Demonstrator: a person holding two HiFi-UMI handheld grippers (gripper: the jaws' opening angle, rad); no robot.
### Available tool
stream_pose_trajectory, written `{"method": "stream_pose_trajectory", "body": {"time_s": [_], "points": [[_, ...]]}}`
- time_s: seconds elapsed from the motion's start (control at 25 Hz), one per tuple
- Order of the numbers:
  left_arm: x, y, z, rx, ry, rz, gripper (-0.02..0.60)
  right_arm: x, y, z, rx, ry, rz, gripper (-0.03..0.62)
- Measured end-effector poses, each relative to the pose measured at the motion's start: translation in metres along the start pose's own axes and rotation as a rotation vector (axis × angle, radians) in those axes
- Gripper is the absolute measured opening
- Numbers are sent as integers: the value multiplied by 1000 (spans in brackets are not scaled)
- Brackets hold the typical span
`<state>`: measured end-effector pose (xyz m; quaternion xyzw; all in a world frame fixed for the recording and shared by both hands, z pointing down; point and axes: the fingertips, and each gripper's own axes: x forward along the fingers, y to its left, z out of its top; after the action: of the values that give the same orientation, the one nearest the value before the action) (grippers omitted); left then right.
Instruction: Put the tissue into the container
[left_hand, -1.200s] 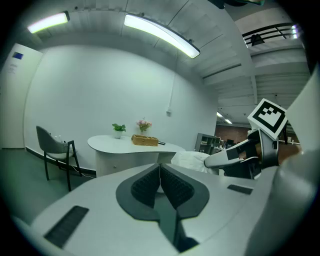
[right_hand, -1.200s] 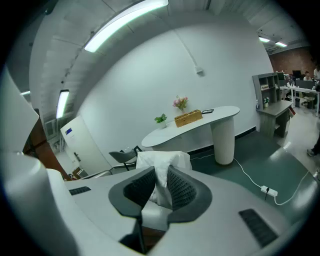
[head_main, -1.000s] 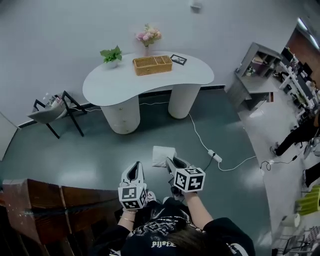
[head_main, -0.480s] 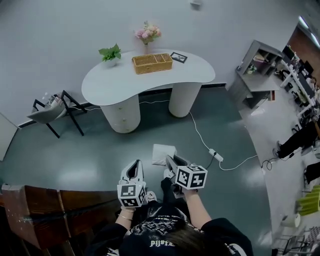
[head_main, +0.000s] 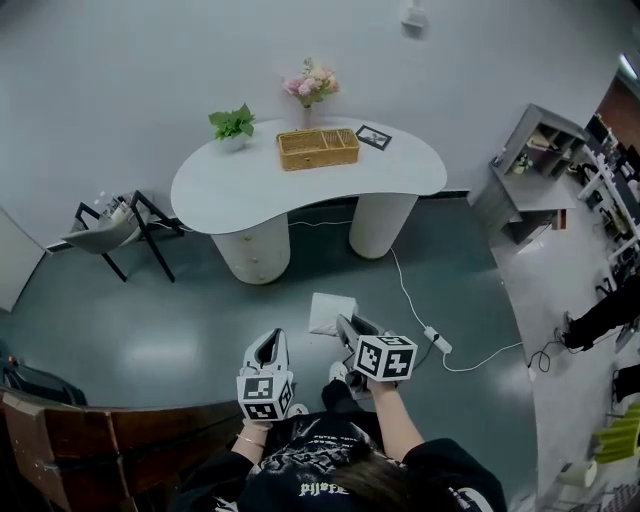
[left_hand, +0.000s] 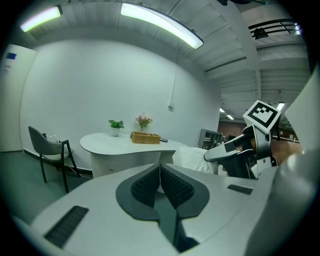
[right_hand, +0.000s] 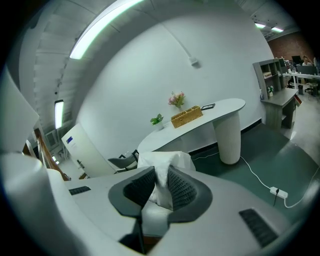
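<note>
A white tissue (head_main: 331, 313) hangs out in front of my right gripper (head_main: 345, 325), whose pads are shut on it; in the right gripper view the tissue (right_hand: 165, 167) bunches between the two dark pads. The left gripper (head_main: 268, 347) is held beside it, shut with nothing between its pads (left_hand: 160, 184). The container, a wicker basket (head_main: 318, 148), stands on the far side of a white curved table (head_main: 250, 185), well ahead of both grippers. The left gripper view also shows the basket (left_hand: 145, 137) and the tissue (left_hand: 192, 159).
A potted plant (head_main: 232, 124), a vase of pink flowers (head_main: 310, 88) and a small picture frame (head_main: 373, 137) share the table. A black chair (head_main: 110, 230) stands left. A white power strip with cable (head_main: 436, 339) lies on the floor to the right. Wooden furniture (head_main: 100, 440) is close at my left.
The table and basket sit lower and slightly right in the head view. Both grippers keep their places, the tissue still held in the right one.
</note>
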<state>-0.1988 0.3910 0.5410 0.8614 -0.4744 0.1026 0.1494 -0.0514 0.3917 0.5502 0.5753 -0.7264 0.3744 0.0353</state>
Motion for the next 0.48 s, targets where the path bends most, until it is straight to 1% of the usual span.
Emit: {"method": "stream_pose_trajectory", "body": {"time_s": [0.36,0.48], "points": [[67,-12,25,-12,-9,22,26,33,-37,53,-37,13,24,103],[86,-18,31,-38,-14,37,26,37,-52,67,-44,19,37,103]]}}
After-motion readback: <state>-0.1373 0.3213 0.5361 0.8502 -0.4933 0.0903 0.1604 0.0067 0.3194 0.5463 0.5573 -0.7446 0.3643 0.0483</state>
